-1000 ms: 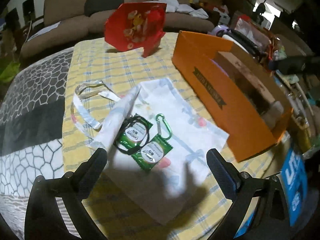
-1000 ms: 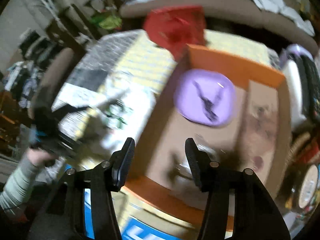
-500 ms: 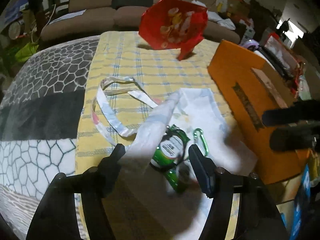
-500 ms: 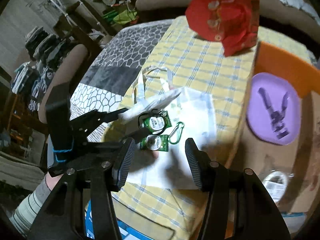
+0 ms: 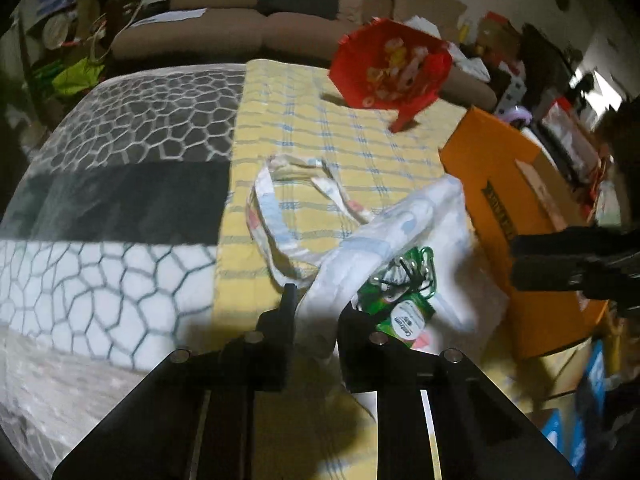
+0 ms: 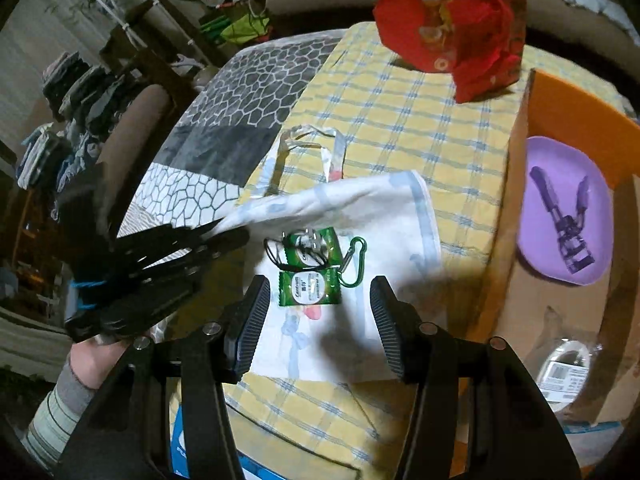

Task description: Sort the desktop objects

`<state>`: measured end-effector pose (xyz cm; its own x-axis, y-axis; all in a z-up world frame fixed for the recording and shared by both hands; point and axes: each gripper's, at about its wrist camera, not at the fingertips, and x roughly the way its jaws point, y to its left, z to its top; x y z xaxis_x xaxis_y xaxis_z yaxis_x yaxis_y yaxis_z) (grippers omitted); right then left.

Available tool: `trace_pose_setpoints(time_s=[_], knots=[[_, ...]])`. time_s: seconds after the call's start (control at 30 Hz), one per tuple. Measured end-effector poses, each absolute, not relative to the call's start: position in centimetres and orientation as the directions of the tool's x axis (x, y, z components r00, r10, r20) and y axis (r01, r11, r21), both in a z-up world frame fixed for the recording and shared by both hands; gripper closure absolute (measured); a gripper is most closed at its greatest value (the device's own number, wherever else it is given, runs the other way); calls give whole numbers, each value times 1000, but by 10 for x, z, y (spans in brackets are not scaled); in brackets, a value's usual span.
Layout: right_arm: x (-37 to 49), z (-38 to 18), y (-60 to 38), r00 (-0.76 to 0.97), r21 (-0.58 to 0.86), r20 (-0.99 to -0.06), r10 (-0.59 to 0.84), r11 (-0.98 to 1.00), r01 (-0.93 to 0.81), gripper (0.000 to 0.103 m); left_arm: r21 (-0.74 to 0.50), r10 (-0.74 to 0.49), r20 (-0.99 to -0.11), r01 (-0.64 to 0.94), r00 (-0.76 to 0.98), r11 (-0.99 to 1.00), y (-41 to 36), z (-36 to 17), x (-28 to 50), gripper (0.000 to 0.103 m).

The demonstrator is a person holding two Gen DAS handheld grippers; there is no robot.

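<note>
Left wrist view: left gripper [image 5: 318, 312] clenched on bunched edge of white printed cloth tote bag [image 5: 400, 232], lifted above yellow checked tablecloth [image 5: 320, 140]. Right gripper [image 6: 316, 312] spread wide, hovering over green foil sachets [image 6: 309, 287] and green carabiner [image 6: 354, 260] lying on the bag beside orange cardboard box [image 6: 560, 96].

My feeds are dim and indoor, lit from overhead, brightest on the white cloth bag [image 6: 352, 208]. Dark shadows pool under both tools on the desk [image 6: 420, 120]. Fisheye bending curves the black-vignetted edges; the left view is slightly motion-blurred.
</note>
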<state>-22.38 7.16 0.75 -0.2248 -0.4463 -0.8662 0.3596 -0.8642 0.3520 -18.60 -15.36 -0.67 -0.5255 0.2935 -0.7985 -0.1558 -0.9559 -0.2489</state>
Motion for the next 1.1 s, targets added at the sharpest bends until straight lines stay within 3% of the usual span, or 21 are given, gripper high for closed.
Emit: trace_pose_setpoints(time_s=[0.27,0.4,0.6,0.63,0.7,0.73,0.87,1.1], knots=[[-225,-8,52,-188,429,-843,-504,-840,331,53,-343,375,-754,-163,-540,-925,-151,-1,-170,84],[-233,-14,47,-207,418,-846,-492,-852,315,53,-361,340,-735,-87,-587,-928,-164,-4,-162,52],[-248,-35,25,-216,297,-895,-391,-882,366,55,-411,375,-700,-86,-608,-908,-181,10,-164,51],[-249,-38,21,-221,274,-901,-373,-885,376,57,-419,383,-694,-92,-610,-903,-181,12,-164,51],[-254,-46,13,-232,221,-916,-327,-895,388,91,-423,397,-695,-105,-600,-900,-178,14,-163,51],[-255,-49,11,-228,214,-920,-319,-896,389,98,-427,409,-694,-119,-592,-896,-175,14,-162,51],[-249,-40,16,-257,227,-905,-340,-894,386,101,-412,411,-703,-140,-580,-901,-169,15,-159,51],[-218,37,57,-314,260,-856,-412,-866,427,101,-326,441,-726,-301,-527,-896,-122,15,-150,51]])
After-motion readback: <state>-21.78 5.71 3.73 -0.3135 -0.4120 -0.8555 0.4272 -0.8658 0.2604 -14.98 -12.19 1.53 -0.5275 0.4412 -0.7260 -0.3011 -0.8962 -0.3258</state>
